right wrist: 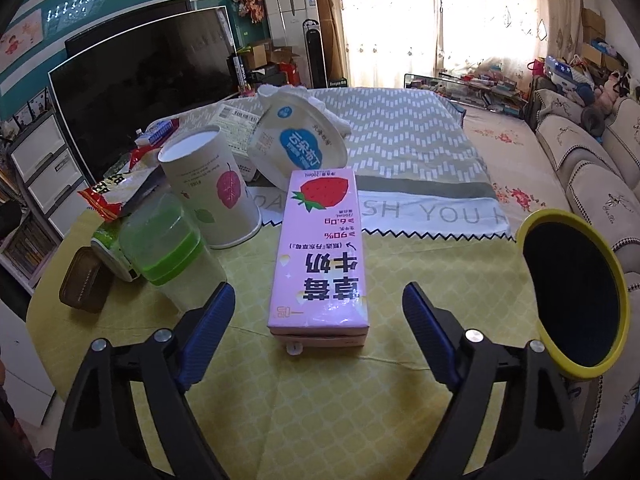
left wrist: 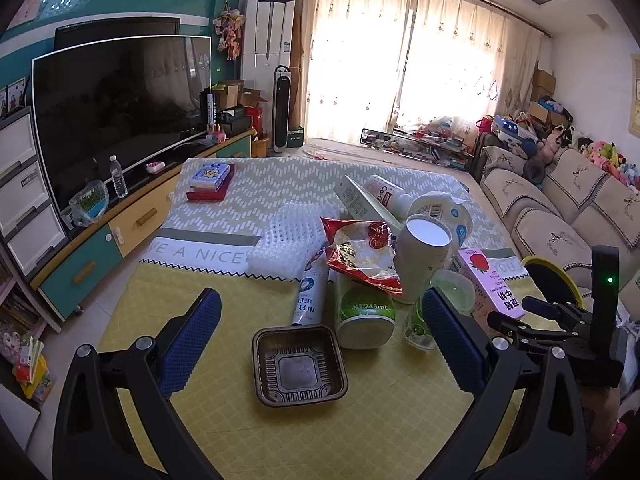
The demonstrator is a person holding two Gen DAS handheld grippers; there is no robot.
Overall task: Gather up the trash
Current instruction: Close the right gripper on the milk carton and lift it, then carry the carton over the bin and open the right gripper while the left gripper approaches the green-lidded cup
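Bin [right wrist: 548,236] interior dark, perhaps empty.

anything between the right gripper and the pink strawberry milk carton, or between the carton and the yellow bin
Nothing visible. The pink milk carton lies flat straight ahead of the open right gripper, with only bare yellow tablecloth between. The yellow-rimmed bin sits to its right, that stretch bare too.

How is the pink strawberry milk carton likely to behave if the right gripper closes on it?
The pink milk carton lies flat, so it probably won't roll. Its straight sides should suit the open right gripper. If empty, it may be light and dent under pressure.
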